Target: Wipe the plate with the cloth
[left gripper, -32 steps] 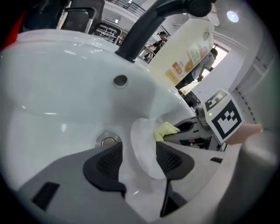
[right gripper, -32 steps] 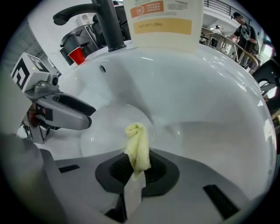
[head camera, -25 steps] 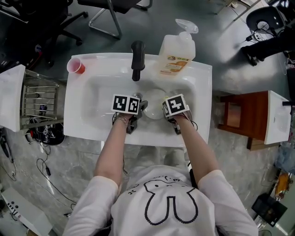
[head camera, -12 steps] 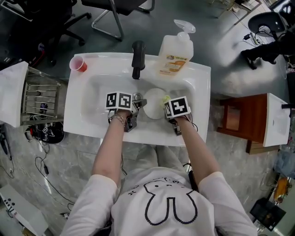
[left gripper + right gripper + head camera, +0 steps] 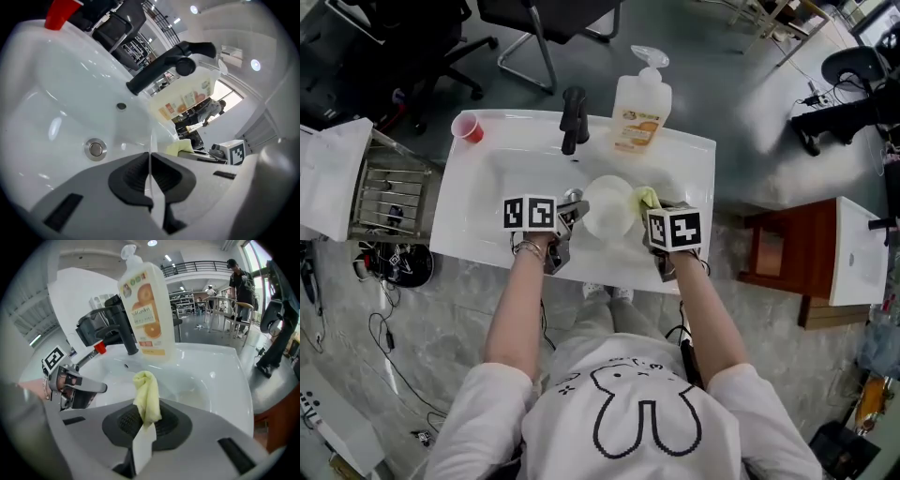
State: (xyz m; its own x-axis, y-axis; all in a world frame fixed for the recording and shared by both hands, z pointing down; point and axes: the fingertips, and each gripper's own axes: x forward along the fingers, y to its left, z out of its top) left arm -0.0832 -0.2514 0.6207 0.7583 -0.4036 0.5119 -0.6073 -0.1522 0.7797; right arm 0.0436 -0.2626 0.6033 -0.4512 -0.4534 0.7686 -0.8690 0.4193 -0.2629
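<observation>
Where grey floor (image 5: pixel 694 56) rings it: white surface (image 5: pixel 450 234) with sunken basin (image 5: pixel 520 178), office chairs (image 5: pixel 534 19) behind, dish rack (image 5: pixel 389 197) at left. Back edge: soap bottle (image 5: pixel 639 108), black tap (image 5: pixel 572 117); red cup (image 5: pixel 470 127) at the far-left corner. Plate (image 5: pixel 609 206) above mid-basin, well apart from the tap, rim pinched in my left gripper's (image 5: pixel 572 211) fingers. My right gripper (image 5: pixel 652 208) clamps the yellow cloth (image 5: pixel 648 196) just beside the plate's right edge.

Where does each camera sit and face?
Head view: on the head, looking down into the sink; both arms show.
Left gripper view: along the left gripper, shut on the plate, toward the faucet.
Right gripper view: along the right gripper, shut on the cloth, toward the soap bottle.
Both gripper views show the faucet.
</observation>
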